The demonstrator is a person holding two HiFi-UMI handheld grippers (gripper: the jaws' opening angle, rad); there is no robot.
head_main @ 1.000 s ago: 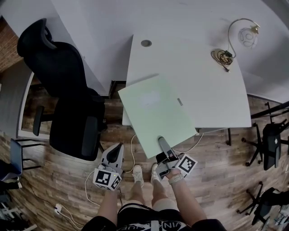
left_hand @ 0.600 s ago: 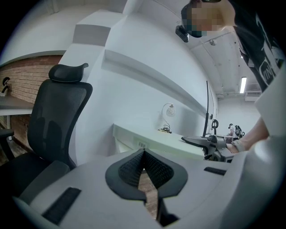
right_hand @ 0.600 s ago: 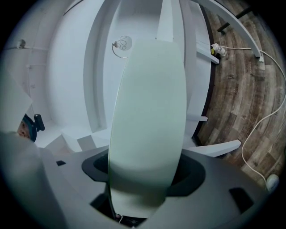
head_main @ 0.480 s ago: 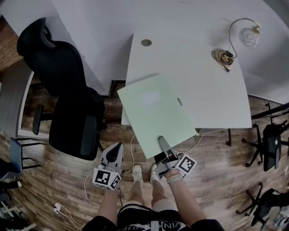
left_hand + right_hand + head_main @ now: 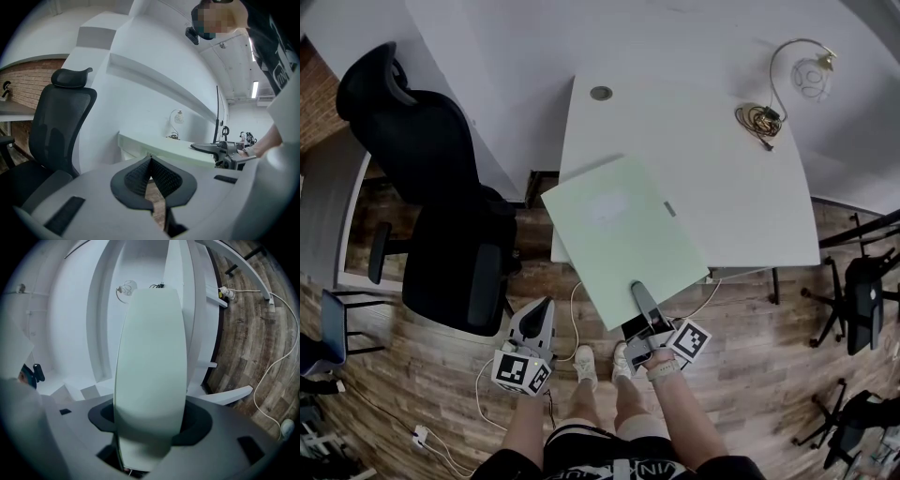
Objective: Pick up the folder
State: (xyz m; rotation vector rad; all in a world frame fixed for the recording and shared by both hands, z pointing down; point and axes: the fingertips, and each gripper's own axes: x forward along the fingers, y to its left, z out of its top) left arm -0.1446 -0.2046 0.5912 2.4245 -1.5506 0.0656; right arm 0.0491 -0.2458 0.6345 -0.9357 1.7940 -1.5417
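The pale green folder (image 5: pixel 623 239) lies skewed across the near left corner of the white desk (image 5: pixel 722 169), and a good part of it juts past the near edge, over the wooden floor (image 5: pixel 750 375). The right tongs (image 5: pixel 637 291) reach level onto that overhanging end. Their jaws are closing with the folder's edge between them, one jaw above the cover and one below, and they look not yet pressed home. The likeliest trouble is the grip itself: it sits at one end of a broad, thin sheet, so once lifted the far part may droop, swing round the pads or slide out. If the pads catch only the top cover, the folder could fall open. Lifting before the jaws have shut fully would simply leave it on the desk, or nudge it further off the edge. The left tongs (image 5: pixel 546 307) hang low off the near edge beside the black chair (image 5: pixel 441 187), jaws together and empty, so they give no support to the free side. The folder is the only holder of anything here; it lies closed, and I cannot tell whether it holds papers. The lamp (image 5: pixel 814 75) and its coiled cable (image 5: pixel 759 117) stand at the far right corner, well apart.
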